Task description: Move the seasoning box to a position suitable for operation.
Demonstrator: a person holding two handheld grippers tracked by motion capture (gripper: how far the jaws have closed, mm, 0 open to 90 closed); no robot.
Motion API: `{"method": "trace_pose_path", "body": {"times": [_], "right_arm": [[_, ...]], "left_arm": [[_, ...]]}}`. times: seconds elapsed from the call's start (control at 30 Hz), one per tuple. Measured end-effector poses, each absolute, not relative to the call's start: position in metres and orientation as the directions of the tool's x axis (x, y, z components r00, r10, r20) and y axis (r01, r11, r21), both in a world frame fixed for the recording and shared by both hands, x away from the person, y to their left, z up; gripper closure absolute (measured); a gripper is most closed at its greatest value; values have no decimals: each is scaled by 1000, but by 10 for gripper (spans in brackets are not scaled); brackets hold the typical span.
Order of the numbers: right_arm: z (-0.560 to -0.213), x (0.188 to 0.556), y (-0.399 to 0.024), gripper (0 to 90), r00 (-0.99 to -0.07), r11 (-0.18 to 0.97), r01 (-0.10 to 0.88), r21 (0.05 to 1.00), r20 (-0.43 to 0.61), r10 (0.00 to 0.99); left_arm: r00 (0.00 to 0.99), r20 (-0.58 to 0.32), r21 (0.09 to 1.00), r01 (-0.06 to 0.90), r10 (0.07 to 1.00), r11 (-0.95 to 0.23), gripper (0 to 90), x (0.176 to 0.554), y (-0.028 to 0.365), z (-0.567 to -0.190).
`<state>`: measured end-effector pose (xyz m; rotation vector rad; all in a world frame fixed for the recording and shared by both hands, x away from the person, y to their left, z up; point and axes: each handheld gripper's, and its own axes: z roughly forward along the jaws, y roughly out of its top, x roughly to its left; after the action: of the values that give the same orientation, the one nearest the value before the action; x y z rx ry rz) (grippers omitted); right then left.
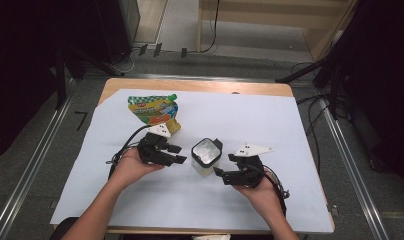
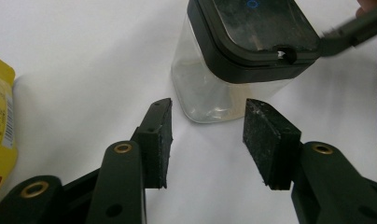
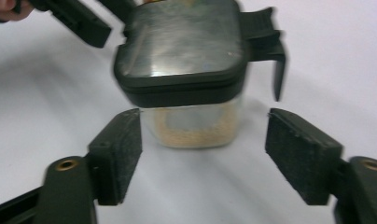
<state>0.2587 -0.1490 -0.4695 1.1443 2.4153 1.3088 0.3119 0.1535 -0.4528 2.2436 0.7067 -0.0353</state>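
Note:
A clear square container (image 1: 206, 156) with a black lid stands mid-table on the white sheet. My left gripper (image 1: 181, 154) lies just left of it, jaws open and pointing at it. In the left gripper view its pads (image 2: 158, 135) stop short of the container's clear wall (image 2: 214, 93), with nothing between them. My right gripper (image 1: 220, 176) sits at the container's near right, also open. In the right gripper view the container (image 3: 186, 60) stands just beyond the open right gripper (image 3: 203, 123); a little pale grainy residue lies at its bottom, and a black latch (image 3: 266, 42) sticks out from the lid.
A yellow-and-green spouted pouch (image 1: 155, 110) lies flat behind the left gripper, and its edge (image 2: 0, 116) shows in the left gripper view. The white sheet (image 1: 270, 120) covers most of the wooden table (image 1: 200, 86). Metal rails run along both sides.

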Motion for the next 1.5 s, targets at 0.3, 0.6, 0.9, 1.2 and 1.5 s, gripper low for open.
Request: {"method": "trace_pose_path", "body": {"times": [0.3, 0.6, 0.9, 1.2, 1.5], "right_arm": [[-474, 274, -167, 555, -679, 306, 561, 769, 217, 701], [-477, 288, -167, 900, -718, 356, 525, 773, 178, 672], [-486, 300, -150, 900, -724, 383, 533, 755, 173, 668], [-487, 301, -148, 900, -721, 391, 546, 741, 178, 670], [-484, 294, -146, 900, -729, 409, 562, 719, 197, 656]], "left_arm": [[854, -233, 663, 490, 466, -566, 738, 308, 150, -453], [839, -265, 634, 523, 475, -570, 898, 306, 144, -464], [839, -242, 630, 517, 487, -579, 900, 303, 129, -472], [842, -239, 624, 515, 484, -588, 900, 305, 129, -473], [839, -259, 621, 524, 479, -582, 900, 312, 132, -475]]}}
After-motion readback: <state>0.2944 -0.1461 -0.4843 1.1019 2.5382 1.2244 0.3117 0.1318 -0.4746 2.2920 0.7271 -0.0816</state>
